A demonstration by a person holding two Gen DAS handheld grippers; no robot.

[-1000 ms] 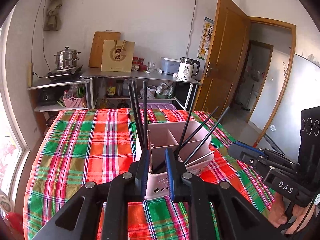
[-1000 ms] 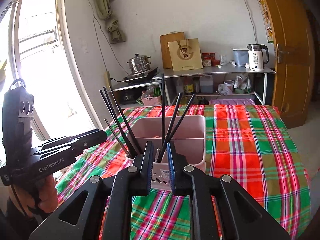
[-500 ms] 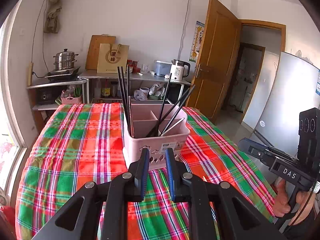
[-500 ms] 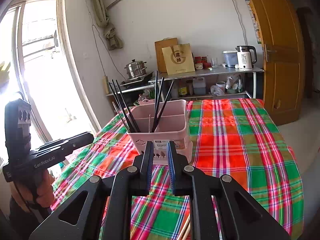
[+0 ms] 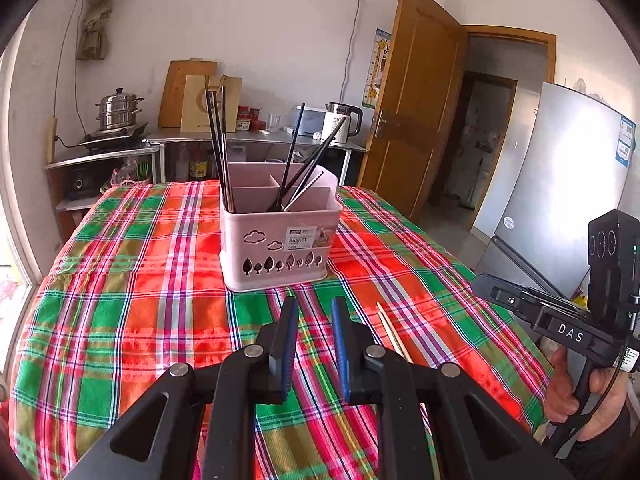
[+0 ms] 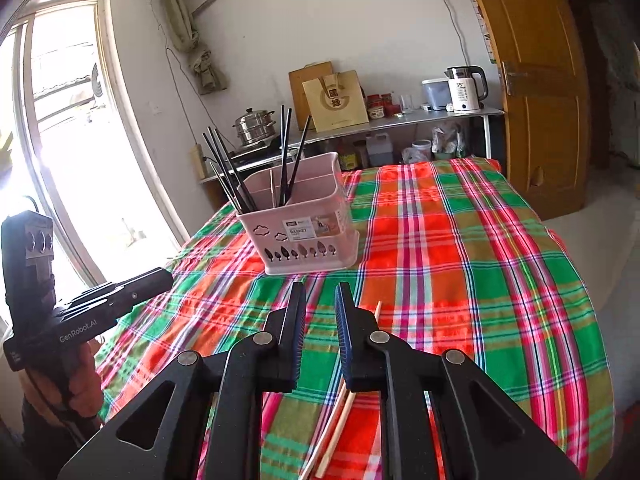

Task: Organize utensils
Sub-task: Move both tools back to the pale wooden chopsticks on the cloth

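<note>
Chopsticks of pale, thin wood [image 6: 344, 412] lie flat on the plaid-clothed tabletop [image 6: 460, 280], just beneath and right of the right gripper [image 6: 319, 334]; its jaws stand slightly apart, empty. The left gripper [image 5: 313, 344] is likewise parted on nothing. Ahead stands the pink plastic utensil basket [image 6: 308, 236] holding black chopsticks [image 5: 218, 152]. Light, stiff and slippery, the pale sticks probably want a pinch near mid-length.

the pink caddy [image 5: 276, 240] label reads "basket", right gripper [image 5: 570, 334] "das", left gripper [image 6: 78, 330] "genrobot.ai", kettle [image 6: 464, 90] "55".

Both hand-held grippers [image 5: 313, 322] [image 6: 320, 306] hover — jaws parted, empty.
</note>
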